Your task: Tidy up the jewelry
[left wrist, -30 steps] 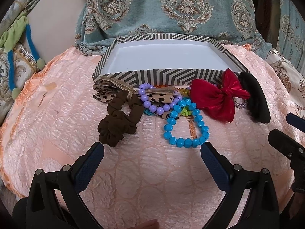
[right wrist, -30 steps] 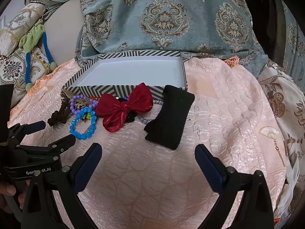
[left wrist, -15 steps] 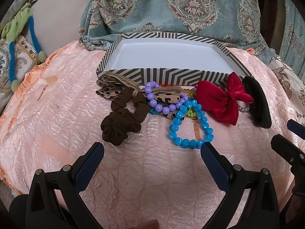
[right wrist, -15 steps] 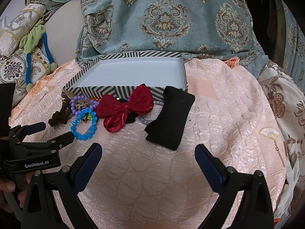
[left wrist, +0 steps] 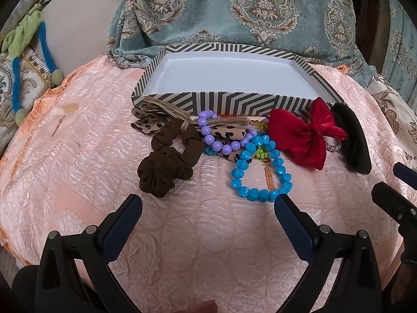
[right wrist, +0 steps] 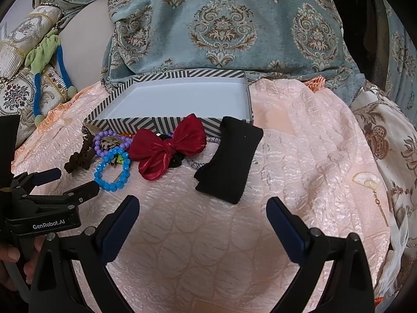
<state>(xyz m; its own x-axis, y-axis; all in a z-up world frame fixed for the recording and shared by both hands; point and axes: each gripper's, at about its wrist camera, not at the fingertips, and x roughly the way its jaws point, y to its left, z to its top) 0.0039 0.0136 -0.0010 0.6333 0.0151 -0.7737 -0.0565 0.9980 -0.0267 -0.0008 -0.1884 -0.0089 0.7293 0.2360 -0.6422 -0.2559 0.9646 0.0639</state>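
Left gripper (left wrist: 207, 208): fingers spread wide, holding nothing, hovering low over the peach quilted cover (left wrist: 78, 156), pointed toward the blue bead bracelet (left wrist: 260, 170); its right fingertip lies just beside that bracelet. Right gripper (right wrist: 202, 211): likewise spread and unladen, aimed at the black band (right wrist: 229, 161). The striped box (left wrist: 229, 99) sits behind the jewelry row. Along its front wall lie the brown scrunchie (left wrist: 166, 164), purple bead bracelet (left wrist: 221, 140) and red bow (left wrist: 302, 135).
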